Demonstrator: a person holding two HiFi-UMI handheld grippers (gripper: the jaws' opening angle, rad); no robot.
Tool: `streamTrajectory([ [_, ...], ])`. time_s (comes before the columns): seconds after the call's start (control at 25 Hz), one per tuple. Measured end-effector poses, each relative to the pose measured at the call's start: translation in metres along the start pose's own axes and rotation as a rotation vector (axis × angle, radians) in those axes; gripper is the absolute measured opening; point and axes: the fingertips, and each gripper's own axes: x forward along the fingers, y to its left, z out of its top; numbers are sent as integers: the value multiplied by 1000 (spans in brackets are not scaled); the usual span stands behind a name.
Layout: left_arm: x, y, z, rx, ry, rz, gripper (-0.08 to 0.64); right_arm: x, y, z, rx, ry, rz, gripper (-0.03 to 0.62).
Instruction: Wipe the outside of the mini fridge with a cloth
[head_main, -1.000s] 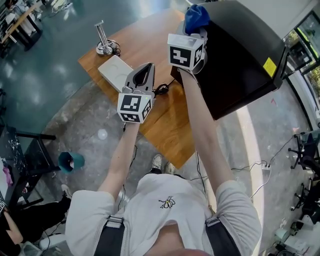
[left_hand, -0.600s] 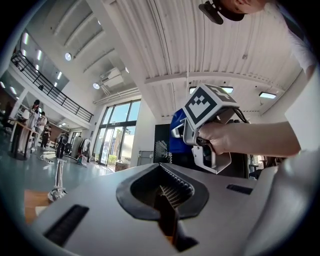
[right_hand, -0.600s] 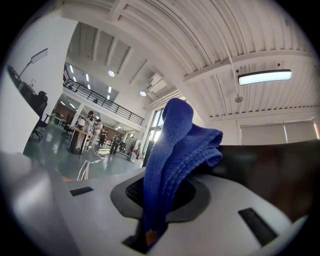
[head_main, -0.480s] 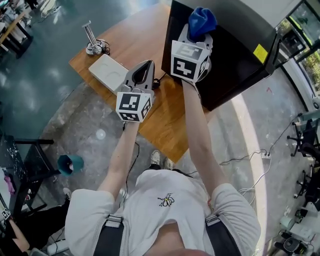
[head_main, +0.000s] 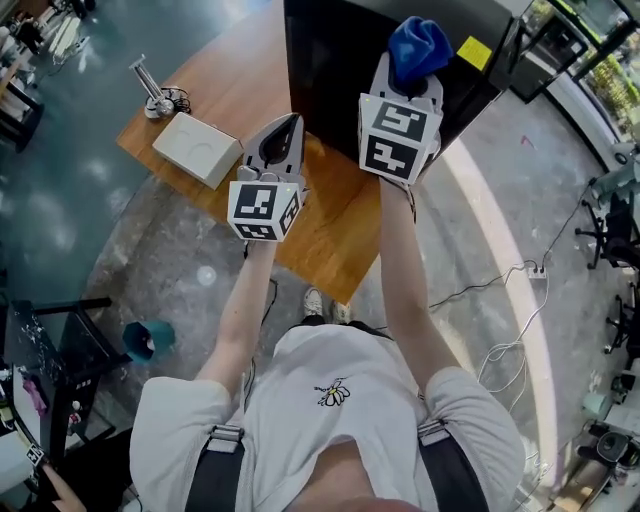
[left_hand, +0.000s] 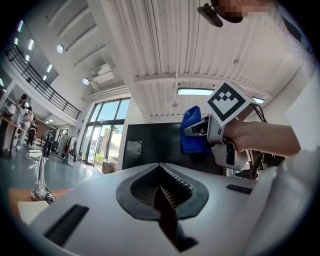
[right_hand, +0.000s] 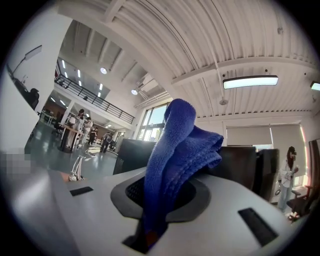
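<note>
gripping cloth (head_main: 418, 48), right hand-held gripper (head_main: 407, 76), left hand-held gripper (head_main: 289, 124) clenched, wooden table (head_main: 330, 222), teal floor (head_main: 60, 200)

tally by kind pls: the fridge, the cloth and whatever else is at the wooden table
mini fridge: 1
blue cloth: 1
white box: 1
metal stand: 1
total: 4

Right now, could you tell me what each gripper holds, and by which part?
The right gripper pinches the crumpled blue cloth by its lower folds; the left gripper is shut, empty.
</note>
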Motion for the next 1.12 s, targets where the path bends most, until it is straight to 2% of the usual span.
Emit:
streamTrajectory([
  [0.6, 7, -62, 21, -8, -31, -79, 2, -76, -105, -25, -2, 38, -128, 67],
  [0.96, 8, -68, 19, -16, -31, -70, 2, -85, -119, -34, -2, 54, -140, 67],
  [1.12, 6, -65, 15, -14, -25, -53, 2, -91, -105, -22, 22, 20, -98, 67],
])
